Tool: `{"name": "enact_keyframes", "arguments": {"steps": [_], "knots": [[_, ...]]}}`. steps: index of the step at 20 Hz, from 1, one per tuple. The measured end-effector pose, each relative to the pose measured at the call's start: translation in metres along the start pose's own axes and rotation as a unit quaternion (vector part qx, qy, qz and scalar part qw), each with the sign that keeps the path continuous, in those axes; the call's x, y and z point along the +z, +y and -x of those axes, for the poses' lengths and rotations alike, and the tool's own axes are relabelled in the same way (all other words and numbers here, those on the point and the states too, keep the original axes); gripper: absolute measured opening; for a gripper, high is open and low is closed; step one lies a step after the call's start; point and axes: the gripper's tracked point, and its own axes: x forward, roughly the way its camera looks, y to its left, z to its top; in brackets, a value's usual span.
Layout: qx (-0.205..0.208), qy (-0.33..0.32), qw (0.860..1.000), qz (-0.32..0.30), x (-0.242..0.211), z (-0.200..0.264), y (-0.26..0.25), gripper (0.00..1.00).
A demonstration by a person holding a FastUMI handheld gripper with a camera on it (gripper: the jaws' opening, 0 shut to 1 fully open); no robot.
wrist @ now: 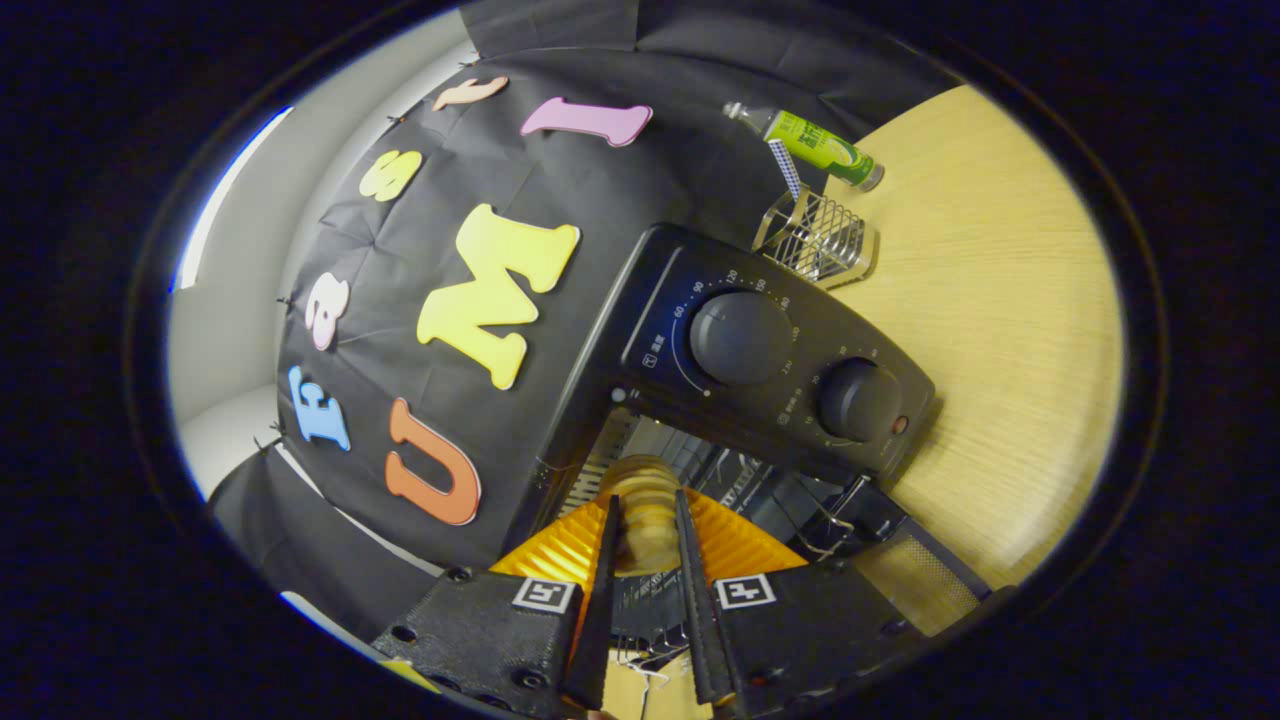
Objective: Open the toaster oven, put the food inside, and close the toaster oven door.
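The black toaster oven (770, 350) with two round knobs stands on the wooden table (990, 300), and its door (915, 575) hangs open. A wire rack (730, 480) shows inside the cavity. My gripper (646, 505) is shut on a golden, ridged piece of food (645, 475), both fingers pressing its sides. The food sits at the mouth of the oven, just over the rack's front edge. Its far end is partly hidden in the dark cavity.
Beyond the oven a wire metal holder (822, 240) stands on the table with a striped stick (786, 168) in it. A green bottle (815, 148) lies behind it. Bare wooden tabletop stretches beside the oven's knob side.
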Motion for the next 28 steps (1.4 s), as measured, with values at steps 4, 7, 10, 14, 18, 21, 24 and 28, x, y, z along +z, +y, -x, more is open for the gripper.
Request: {"name": "enact_keyframes", "arguments": {"steps": [4,7,10,14,18,21,24,28], "knots": [[-0.006,0.016,1.000,0.019,-0.018,-0.003,-0.001,0.45],[-0.024,0.034,0.999,0.014,-0.032,0.000,-0.008,0.55],[-0.035,0.042,0.998,0.023,-0.034,0.006,-0.008,0.68],[-0.032,0.047,0.997,0.058,-0.035,0.024,0.007,0.83],[-0.039,0.051,0.991,0.116,-0.040,0.048,0.018,0.98],[-0.039,0.047,0.986,0.156,-0.040,0.070,0.030,0.99],[-0.059,0.043,0.976,0.203,-0.039,0.089,0.037,1.00],[-0.069,0.062,0.960,0.265,-0.047,0.114,0.049,1.00]]}}
